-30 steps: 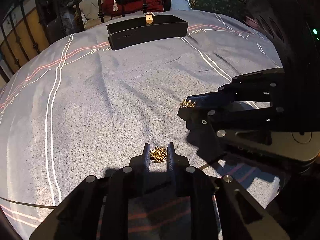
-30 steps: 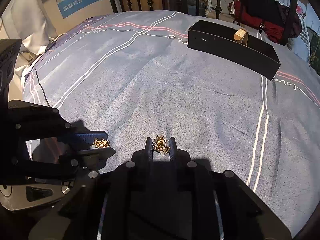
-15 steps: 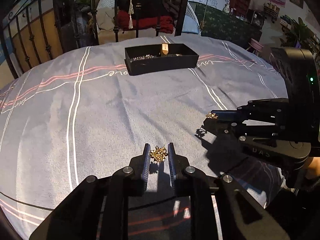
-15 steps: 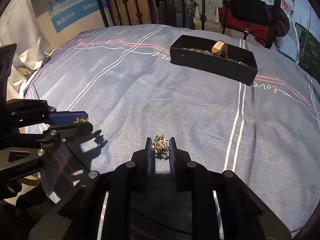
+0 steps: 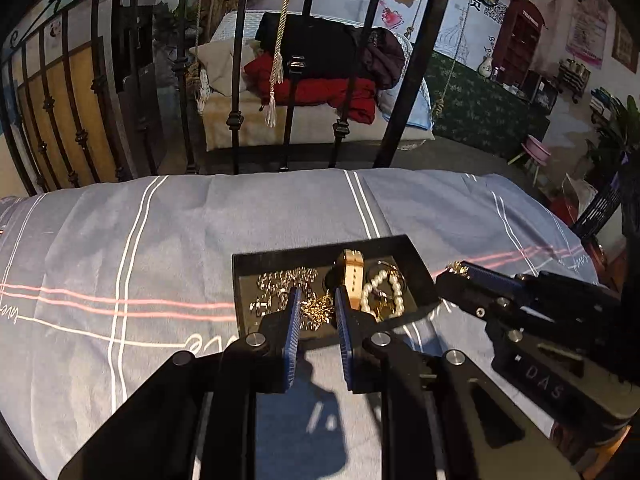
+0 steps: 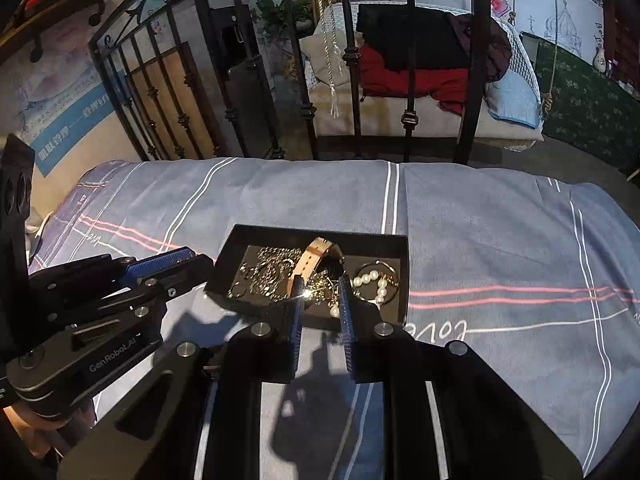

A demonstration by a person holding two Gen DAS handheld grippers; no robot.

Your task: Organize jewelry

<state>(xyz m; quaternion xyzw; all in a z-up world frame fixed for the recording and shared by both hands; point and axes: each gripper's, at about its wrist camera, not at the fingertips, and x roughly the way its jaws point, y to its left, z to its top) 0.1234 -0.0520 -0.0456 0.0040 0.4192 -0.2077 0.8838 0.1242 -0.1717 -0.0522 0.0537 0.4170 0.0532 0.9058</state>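
Bed: a blue-grey striped bedspread (image 5: 168, 240) fills both wrist views, with a black iron bed rail (image 5: 240, 80) standing past its far edge.
Tray: a shallow black tray (image 5: 280, 258) lies on the bedspread, holding a heap of pale chains (image 5: 280, 284), an upright rose-gold watch (image 5: 354, 276) and a pearl bracelet (image 5: 384, 292).
Left gripper: the left gripper (image 5: 316, 308) hangs over the tray's near edge, its blue pads nearly together and pinching a small gold ornament (image 5: 318, 309).
Right gripper: the right gripper (image 6: 320, 292) hangs over the same near edge, just beside the left one, pads drawn close on a second gold piece (image 6: 318, 290) that glints between them.
Cross view: in the left wrist view the right gripper's tips reach the tray's right corner, a speck of gold at their end.
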